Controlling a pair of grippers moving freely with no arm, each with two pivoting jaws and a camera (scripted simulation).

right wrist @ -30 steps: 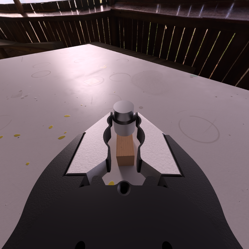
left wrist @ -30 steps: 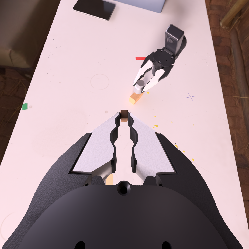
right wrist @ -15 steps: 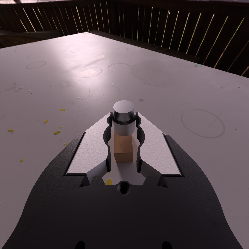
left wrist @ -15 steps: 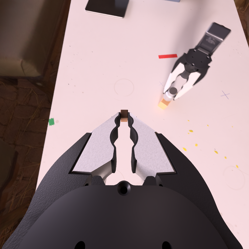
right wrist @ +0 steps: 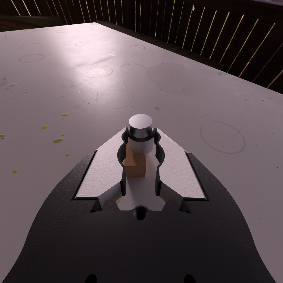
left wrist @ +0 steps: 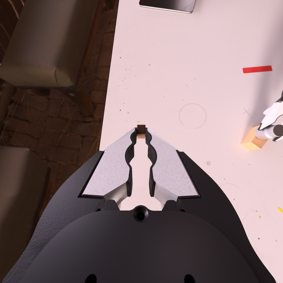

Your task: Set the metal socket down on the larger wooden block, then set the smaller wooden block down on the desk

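My left gripper (left wrist: 141, 131) is shut on the smaller wooden block (left wrist: 141, 130), a small brown cube pinched at the fingertips above the white desk (left wrist: 176, 61) near its left edge. My right gripper (right wrist: 140, 134) is shut on the metal socket (right wrist: 140, 134), a grey stepped cylinder held upright. The larger wooden block (right wrist: 135, 166) lies on the desk (right wrist: 61, 91) right under the socket; whether they touch I cannot tell. In the left wrist view the right gripper (left wrist: 274, 131), the socket (left wrist: 269, 132) and the larger block (left wrist: 254, 140) show at the far right edge.
A dark phone (left wrist: 166, 5) lies at the desk's far end. A red tape strip (left wrist: 257, 69) is on the desk at the right. Tan boxes (left wrist: 42, 39) stand on the brick floor left of the desk. A dark slatted fence (right wrist: 199, 23) stands beyond the desk.
My left gripper has moved left toward the desk's left edge with the small block, so the right gripper slid to the view's right edge. The right gripper shifted slightly over the larger block.
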